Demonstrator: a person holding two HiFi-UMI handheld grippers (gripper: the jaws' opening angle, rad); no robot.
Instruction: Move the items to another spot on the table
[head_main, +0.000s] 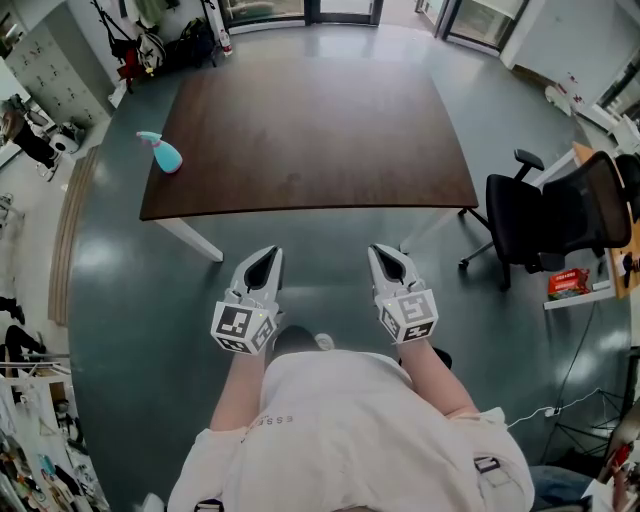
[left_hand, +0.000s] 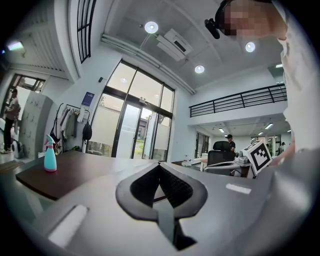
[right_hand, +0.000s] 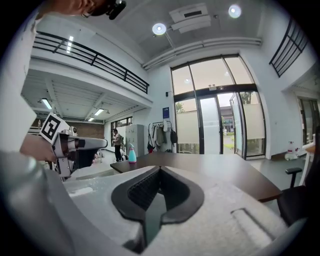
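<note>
At the far left corner of the surface (head_main: 310, 140) stands the spray bottle (head_main: 160, 152), upright and close to the left edge; it is the only item I can see on it. Off the near edge of the surface, well short of the bottle, the left gripper (head_main: 262, 268) hangs over the floor with its fingers (left_hand: 175, 187) pressed together on nothing. Beside it, also off the near edge, the right gripper (head_main: 388, 262) has its fingers (right_hand: 145, 192) closed and empty too.

The risks, as I judge them: a reach made without first opening the fingers would shove the tall, narrow bottle instead of taking it. So near the left edge of the surface, it could topple or go over onto the floor. A grip high on the trigger head may let it swing or slip.
</note>
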